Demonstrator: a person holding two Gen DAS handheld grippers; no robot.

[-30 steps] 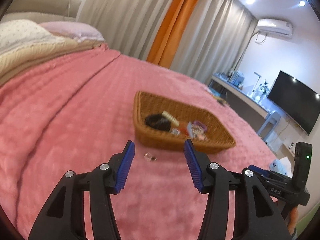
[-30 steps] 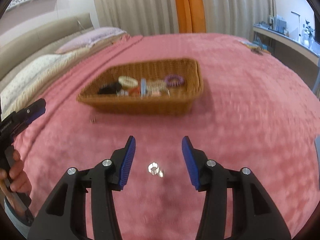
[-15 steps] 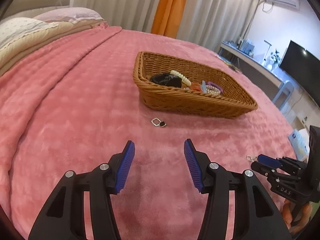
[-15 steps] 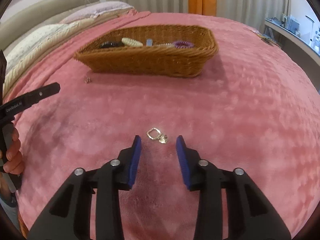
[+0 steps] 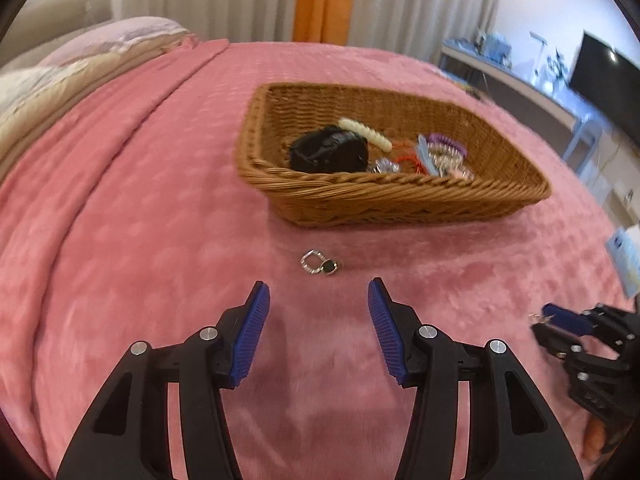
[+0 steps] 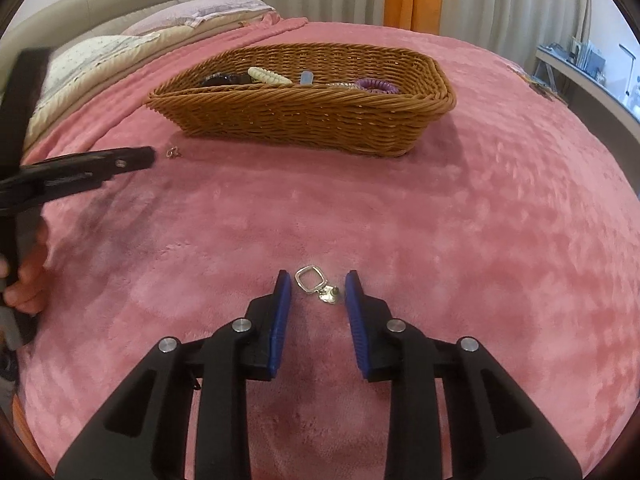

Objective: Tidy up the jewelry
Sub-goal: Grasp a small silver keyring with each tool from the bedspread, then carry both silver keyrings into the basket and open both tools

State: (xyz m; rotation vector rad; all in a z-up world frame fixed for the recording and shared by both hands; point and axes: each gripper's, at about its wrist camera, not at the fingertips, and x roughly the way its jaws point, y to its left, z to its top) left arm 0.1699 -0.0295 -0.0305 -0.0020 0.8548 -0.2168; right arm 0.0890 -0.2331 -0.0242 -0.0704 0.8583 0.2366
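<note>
Right tool (image 6: 315, 280): I am closing its jaws around a silver earring (image 6: 316, 285), pads not yet touching.
Left tool (image 5: 316, 296): jaws apart, a second earring (image 5: 319, 263) just ahead on the bedspread (image 5: 140, 220).
Handling: light, tiny, slippery; I would pinch the square hoop.
Wicker basket (image 6: 304, 120): beyond both tools.

A home bedroom. A bed (image 6: 440, 200) under a pink blanket carries pillows (image 6: 192, 16) by a padded headboard (image 6: 100, 4). Curtains (image 5: 400, 4), a wall television (image 5: 600, 68) and a desk (image 5: 520, 80) line the walls.

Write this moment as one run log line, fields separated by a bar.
right gripper: closing around silver earring, not yet gripped | left gripper: open, near second earring | wicker basket: holds hair accessories
</note>
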